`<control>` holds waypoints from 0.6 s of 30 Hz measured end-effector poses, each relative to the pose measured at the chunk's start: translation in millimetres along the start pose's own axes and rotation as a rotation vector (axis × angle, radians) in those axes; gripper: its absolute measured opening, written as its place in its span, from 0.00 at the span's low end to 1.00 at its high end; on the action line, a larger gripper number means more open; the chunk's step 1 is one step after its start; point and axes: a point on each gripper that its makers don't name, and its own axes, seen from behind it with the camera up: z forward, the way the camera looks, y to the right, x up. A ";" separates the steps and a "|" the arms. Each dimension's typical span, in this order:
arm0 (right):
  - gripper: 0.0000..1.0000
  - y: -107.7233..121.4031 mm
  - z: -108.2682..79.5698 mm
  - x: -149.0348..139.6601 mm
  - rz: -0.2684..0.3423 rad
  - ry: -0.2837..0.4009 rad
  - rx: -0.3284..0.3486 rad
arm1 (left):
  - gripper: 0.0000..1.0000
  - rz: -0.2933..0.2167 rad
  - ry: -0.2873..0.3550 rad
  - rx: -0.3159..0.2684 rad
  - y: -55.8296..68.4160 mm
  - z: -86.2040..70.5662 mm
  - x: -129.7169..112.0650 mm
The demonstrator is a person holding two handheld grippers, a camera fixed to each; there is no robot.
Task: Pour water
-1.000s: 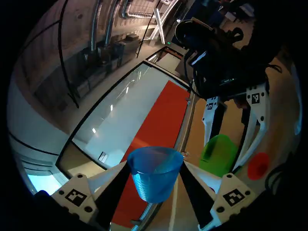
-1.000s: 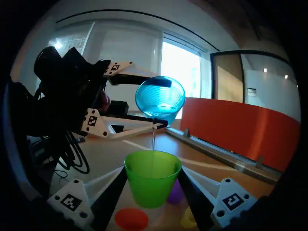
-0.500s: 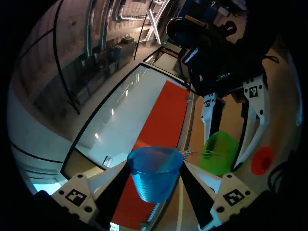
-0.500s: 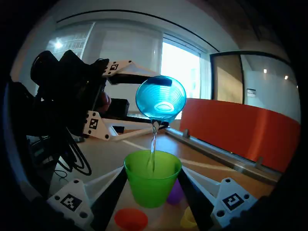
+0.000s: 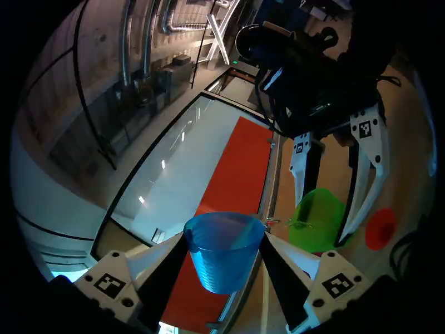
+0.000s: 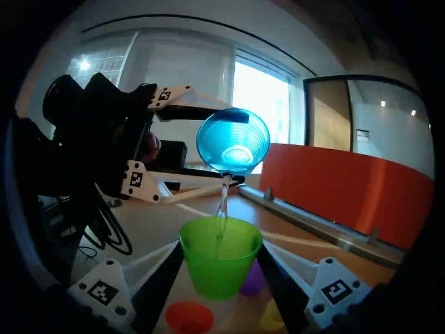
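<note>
Tipped a little further than a second ago, the blue cup (image 6: 232, 139) is seen with its mouth turned toward the right gripper view, and the thin trickle has grown into a fuller stream of water (image 6: 222, 203). At the far left, black cables (image 6: 105, 228) are draped onto the table (image 6: 161, 222). Next to them the left gripper (image 6: 236, 149) is seen clenched on the blue cup, one finger above and one below, with part of a hand (image 6: 150, 146) behind it. The water is caught in the green cup (image 6: 219, 267), which is held upright and grasped between both fingers of the right gripper (image 6: 219, 247). Beneath it an orange cup (image 6: 189, 317), a purple cup (image 6: 253, 278) half hidden by the green one, and a yellow cup (image 6: 271, 317) are set on the table. Farther right a metal rail (image 6: 311, 220) is followed by an orange partition (image 6: 356, 189).
</note>
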 end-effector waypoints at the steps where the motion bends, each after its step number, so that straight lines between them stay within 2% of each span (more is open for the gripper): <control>1: 0.91 0.1 0.0 0.0 0.000 0.000 0.000 | 0.86 0.002 0.000 0.000 0.1 -0.1 0.3; 18: 0.91 2.0 -1.1 1.5 -0.001 0.006 -0.005 | 0.86 0.055 0.010 -0.007 3.2 -4.2 7.8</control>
